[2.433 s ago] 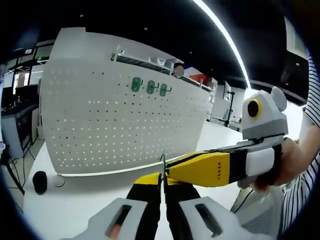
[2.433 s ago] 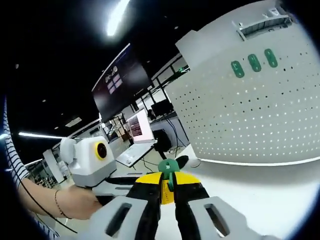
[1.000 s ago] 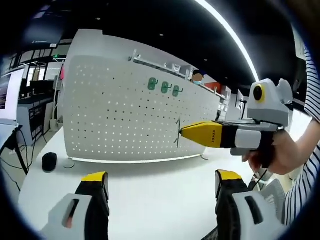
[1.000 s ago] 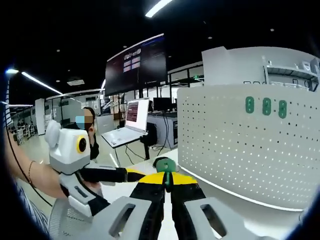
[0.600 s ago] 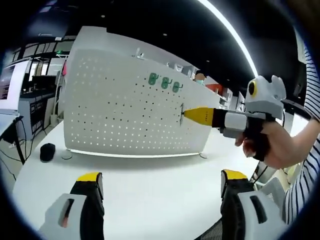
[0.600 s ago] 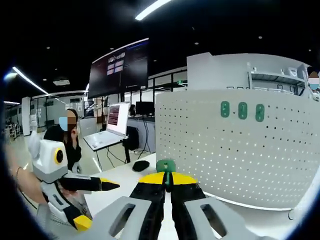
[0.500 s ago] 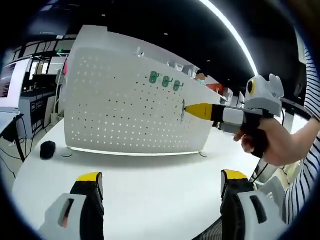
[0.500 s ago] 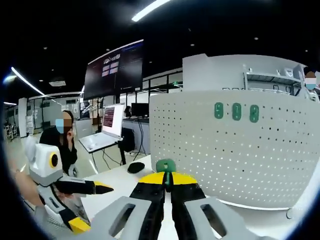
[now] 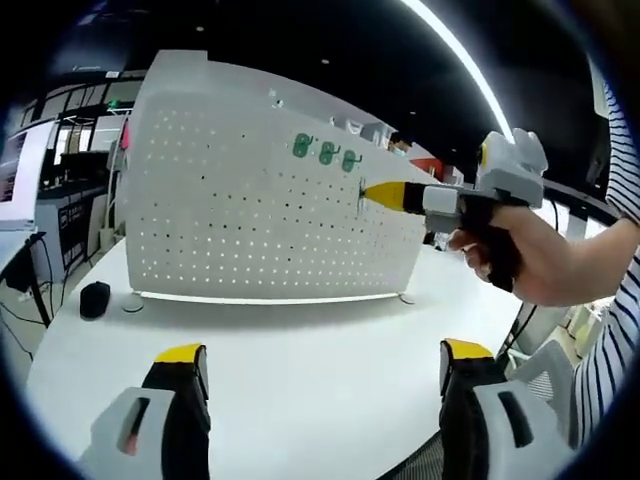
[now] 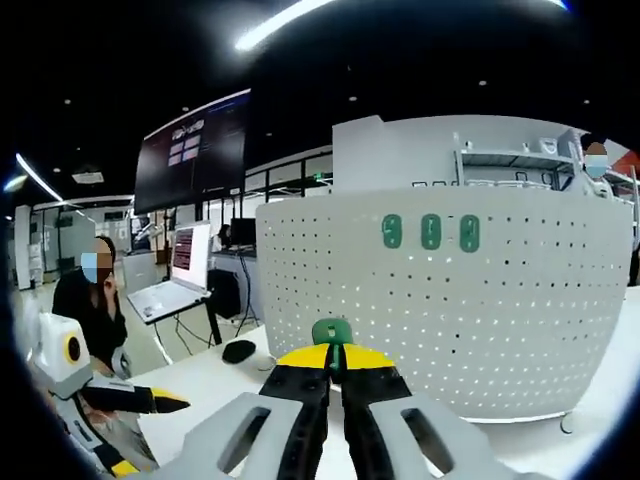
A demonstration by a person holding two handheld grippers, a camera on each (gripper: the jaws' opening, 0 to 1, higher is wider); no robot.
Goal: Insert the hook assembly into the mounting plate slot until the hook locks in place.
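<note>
Three green hooks [image 10: 430,232] already hang on the pegboard [image 10: 500,330] ahead of our right gripper [image 10: 335,372], which is clenched on a fourth green hook [image 10: 332,333]; our left gripper [image 9: 320,370] is spread wide.

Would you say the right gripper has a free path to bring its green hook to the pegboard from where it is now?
Probably yes. The right gripper, shut on the green hook, faces the white pegboard with nothing between them; the three mounted green hooks sit higher up, and open holes lie straight ahead.
</note>
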